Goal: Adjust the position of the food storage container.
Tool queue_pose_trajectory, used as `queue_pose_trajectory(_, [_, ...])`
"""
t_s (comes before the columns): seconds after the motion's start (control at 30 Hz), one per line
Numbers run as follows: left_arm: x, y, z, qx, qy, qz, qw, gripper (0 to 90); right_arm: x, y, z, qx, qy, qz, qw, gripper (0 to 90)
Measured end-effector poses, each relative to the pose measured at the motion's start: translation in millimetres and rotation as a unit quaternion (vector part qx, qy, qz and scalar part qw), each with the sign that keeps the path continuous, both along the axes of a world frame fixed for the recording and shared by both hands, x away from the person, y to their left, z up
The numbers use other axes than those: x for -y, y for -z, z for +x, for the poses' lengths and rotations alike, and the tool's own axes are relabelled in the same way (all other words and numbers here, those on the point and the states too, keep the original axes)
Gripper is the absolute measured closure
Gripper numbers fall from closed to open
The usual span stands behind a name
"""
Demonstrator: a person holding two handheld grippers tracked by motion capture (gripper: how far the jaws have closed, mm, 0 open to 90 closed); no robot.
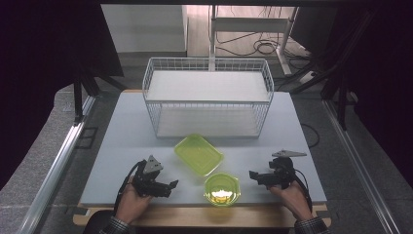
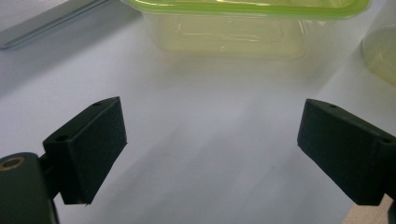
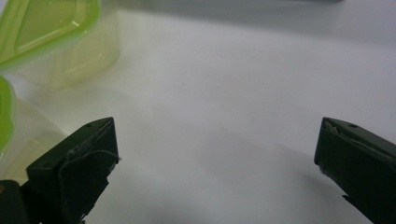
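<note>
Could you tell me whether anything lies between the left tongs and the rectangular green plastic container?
Nothing visible does: only bare white table separates the open left tongs from the rectangular green plastic container; the round green bowl sits off to the side.

The rectangular container (image 1: 198,154) lies between the wire basket (image 1: 207,97) and the round container (image 1: 222,189)

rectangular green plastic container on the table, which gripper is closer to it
Left. The left gripper sits beside the rectangular green plastic container, off its near-left side, jaws facing it. The right gripper is farther, off to its right.
</note>
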State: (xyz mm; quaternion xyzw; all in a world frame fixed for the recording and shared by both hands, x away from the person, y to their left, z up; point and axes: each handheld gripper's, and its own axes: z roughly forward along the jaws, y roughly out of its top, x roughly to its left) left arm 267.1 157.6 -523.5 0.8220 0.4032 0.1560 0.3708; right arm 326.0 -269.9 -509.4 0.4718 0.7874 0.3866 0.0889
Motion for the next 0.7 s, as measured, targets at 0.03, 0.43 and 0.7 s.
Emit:
queue_pose_trajectory(0.03, [0.0,0.0,0.0,0.0,0.0,0.0,1.0,7.8,0.0,0.0,0.0,0.0,0.0,0.0,1.0,0.0])
queue_pose_trajectory(0.43, [-4.1,0.3,1.7,-0.006,0.0,-0.013,0.9999,5.3,-4.8,-4.8,-2.8,0.004,-0.008,-0.015,0.9998,3.1])
queue_pose_trajectory(0.7, [-4.5,-0.1,1.5,0.005,-0.001,-0.006,1.0,5.1,-4.8,-8.6,-4.3,0.006,-0.002,-0.02,0.9998,14.0])
